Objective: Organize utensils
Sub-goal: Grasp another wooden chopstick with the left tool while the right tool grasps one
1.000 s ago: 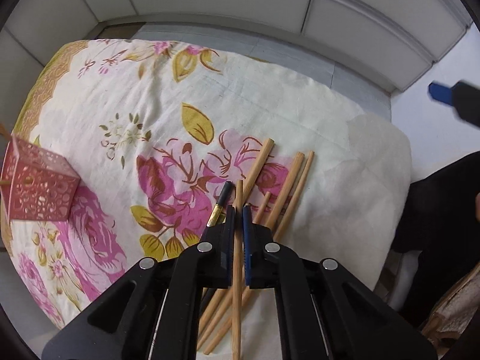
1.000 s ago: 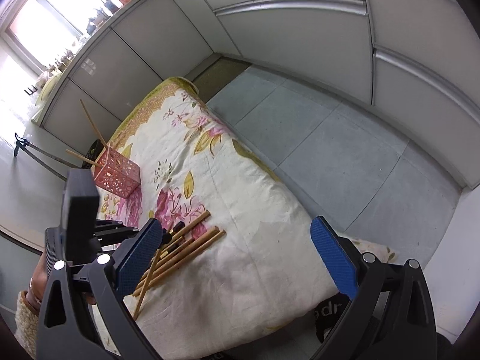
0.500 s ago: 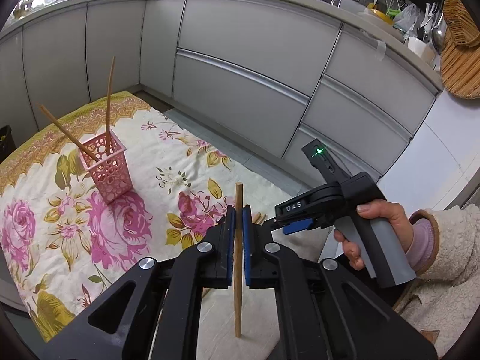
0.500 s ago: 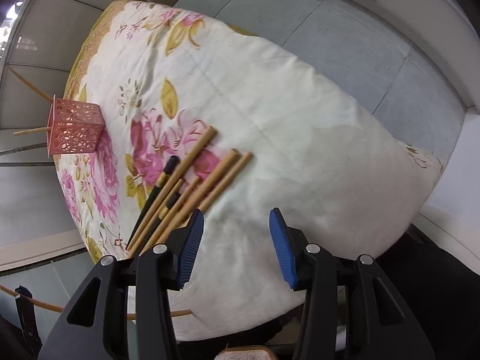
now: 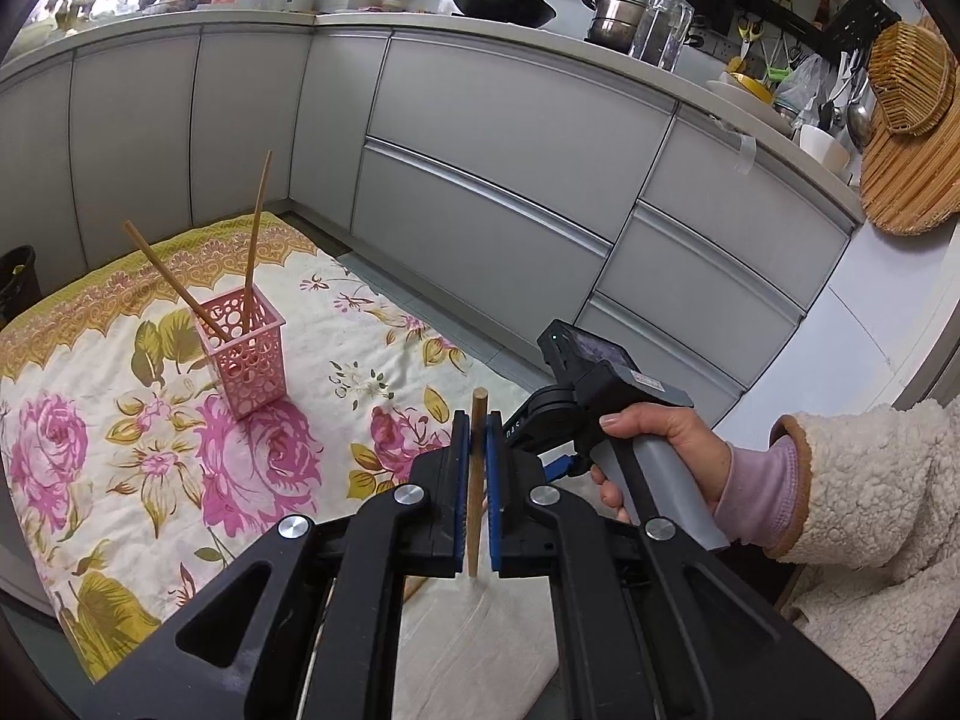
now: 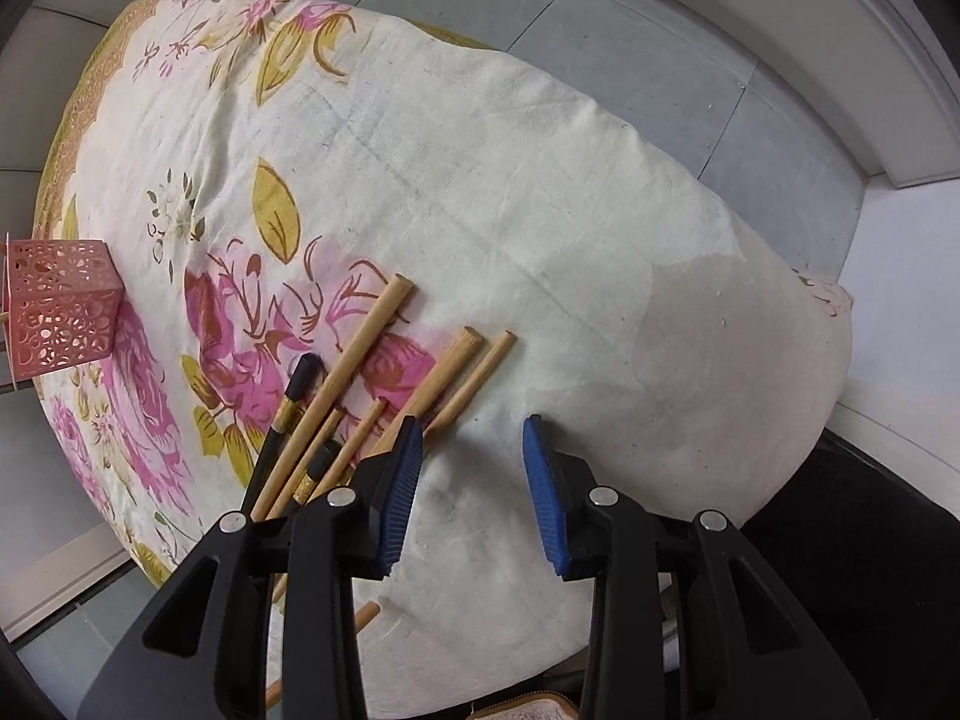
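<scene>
A single wooden chopstick (image 5: 478,468) is pinched upright between the blue pads of the left claw (image 5: 478,420), raised above the flowered cloth (image 5: 150,456). The remaining chopsticks (image 6: 384,396) are left lying in a loose bundle on the cloth. The right claw (image 6: 471,456) is held just beside them, its jaws lately narrowed yet parted, with nothing between. A pink holder (image 5: 243,354) with two chopsticks is seen farther off.

Place: a home kitchen.
Cabinets: grey base units with drawers (image 5: 600,192) run along the wall.
Counter: holds a black wok (image 5: 501,3), a steel pot (image 5: 612,15) and a clear jug (image 5: 663,30).
Wall, right: woven baskets (image 5: 912,96) and hanging ladles (image 5: 858,114).
Table: covered by a floral cloth (image 5: 150,456).
</scene>
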A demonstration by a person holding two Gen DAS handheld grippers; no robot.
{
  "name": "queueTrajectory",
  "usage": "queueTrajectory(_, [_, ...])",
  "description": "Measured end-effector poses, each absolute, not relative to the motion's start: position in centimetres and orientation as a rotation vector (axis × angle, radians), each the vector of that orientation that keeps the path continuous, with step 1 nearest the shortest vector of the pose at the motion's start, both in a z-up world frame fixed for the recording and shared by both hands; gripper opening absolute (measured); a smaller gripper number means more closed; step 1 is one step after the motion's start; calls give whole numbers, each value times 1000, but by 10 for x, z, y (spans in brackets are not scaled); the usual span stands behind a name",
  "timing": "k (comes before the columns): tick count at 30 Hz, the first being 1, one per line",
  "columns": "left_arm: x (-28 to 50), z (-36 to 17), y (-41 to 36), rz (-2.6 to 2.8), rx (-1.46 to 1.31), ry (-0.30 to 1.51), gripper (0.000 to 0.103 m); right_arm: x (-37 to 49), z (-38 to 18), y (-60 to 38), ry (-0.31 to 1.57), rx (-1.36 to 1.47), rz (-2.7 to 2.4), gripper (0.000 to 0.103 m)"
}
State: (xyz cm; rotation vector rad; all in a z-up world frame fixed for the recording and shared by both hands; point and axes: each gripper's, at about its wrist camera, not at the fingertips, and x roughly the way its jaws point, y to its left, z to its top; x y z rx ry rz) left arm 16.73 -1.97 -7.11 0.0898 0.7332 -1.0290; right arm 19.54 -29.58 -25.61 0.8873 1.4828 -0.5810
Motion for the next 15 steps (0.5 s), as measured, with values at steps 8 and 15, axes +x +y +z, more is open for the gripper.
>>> queueTrajectory(8, [165,-68,-17,-1024,90,719,4,202,-255,-281,1522,787,-615,36])
queueTrajectory(15, [160,-61,-16,-1032,83,697,5,180,-260,-287,1598,802,-605,33])
